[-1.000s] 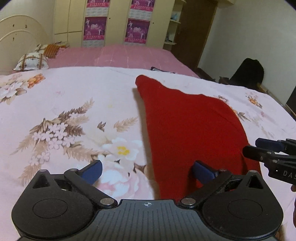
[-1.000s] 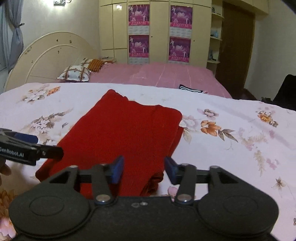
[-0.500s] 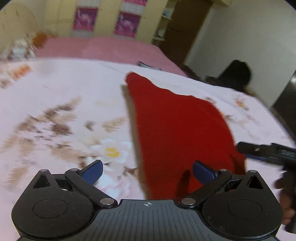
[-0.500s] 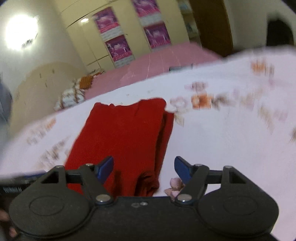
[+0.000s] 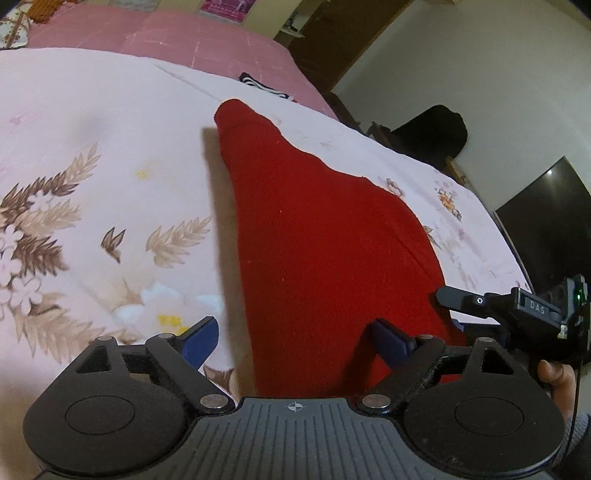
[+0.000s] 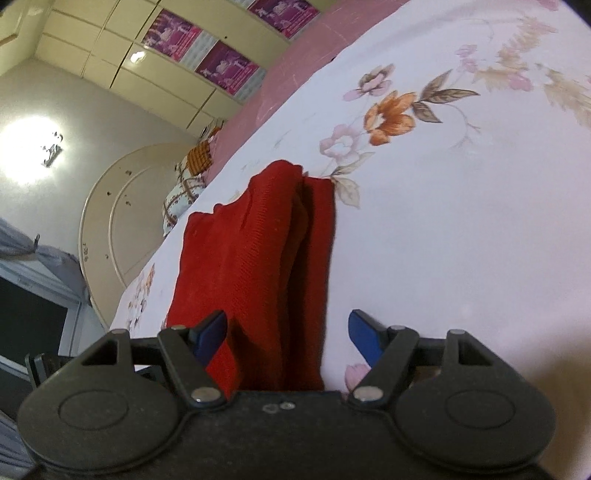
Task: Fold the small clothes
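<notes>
A red knitted garment [image 5: 325,243] lies folded lengthwise on the floral bedsheet [image 5: 92,184]. My left gripper [image 5: 295,339] is open, its jaws astride the garment's near left corner, close above the sheet. My right gripper [image 6: 288,332] is open and rolled sideways, its jaws astride the garment's [image 6: 258,266] near right edge, where folded layers show. The right gripper also shows in the left wrist view [image 5: 458,306], at the garment's right corner, with a hand behind it.
A pink bedspread [image 5: 147,33] covers the far part of the bed, with pillows [image 6: 184,184] by the cream headboard [image 6: 118,214]. A striped item [image 5: 264,85] lies beyond the garment. A dark chair [image 5: 432,133] and black screen [image 5: 546,225] stand at the right.
Both grippers have come closer to the garment's near edge and lower. The right gripper has rolled strongly sideways and opened wider. The garment has not moved.
</notes>
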Demonstrator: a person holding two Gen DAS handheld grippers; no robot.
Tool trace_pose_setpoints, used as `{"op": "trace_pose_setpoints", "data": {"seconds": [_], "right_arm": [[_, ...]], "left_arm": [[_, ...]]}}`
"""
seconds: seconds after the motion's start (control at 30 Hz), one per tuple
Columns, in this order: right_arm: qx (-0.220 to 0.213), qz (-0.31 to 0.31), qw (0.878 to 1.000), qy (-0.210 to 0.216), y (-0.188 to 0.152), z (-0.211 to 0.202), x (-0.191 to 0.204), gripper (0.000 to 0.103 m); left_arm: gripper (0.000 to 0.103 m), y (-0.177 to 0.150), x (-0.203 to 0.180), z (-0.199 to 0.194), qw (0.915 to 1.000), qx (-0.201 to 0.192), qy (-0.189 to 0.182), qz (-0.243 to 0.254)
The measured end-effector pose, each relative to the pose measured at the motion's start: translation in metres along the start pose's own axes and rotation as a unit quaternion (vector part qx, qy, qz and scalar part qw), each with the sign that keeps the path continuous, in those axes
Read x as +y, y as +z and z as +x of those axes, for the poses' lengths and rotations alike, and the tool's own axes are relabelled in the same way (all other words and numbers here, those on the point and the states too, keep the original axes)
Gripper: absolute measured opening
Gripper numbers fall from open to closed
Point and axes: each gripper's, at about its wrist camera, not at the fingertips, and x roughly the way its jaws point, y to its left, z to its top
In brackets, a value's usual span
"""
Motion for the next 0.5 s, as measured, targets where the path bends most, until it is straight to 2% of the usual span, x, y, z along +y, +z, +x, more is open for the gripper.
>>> {"op": "trace_pose_setpoints", "data": {"seconds": [0.37, 0.5], "right_arm": [[0.024, -0.027, 0.999, 0.034, 0.007, 0.022, 0.014, 0.075], [0.036, -0.024, 0.998, 0.051, 0.006, 0.013, 0.005, 0.065]], "left_arm": [[0.089, 0.008, 0.0, 0.005, 0.9999, 0.004, -0.012, 0.012], [0.089, 0.011, 0.0, 0.006, 0.9998, 0.004, -0.015, 0.015]]}}
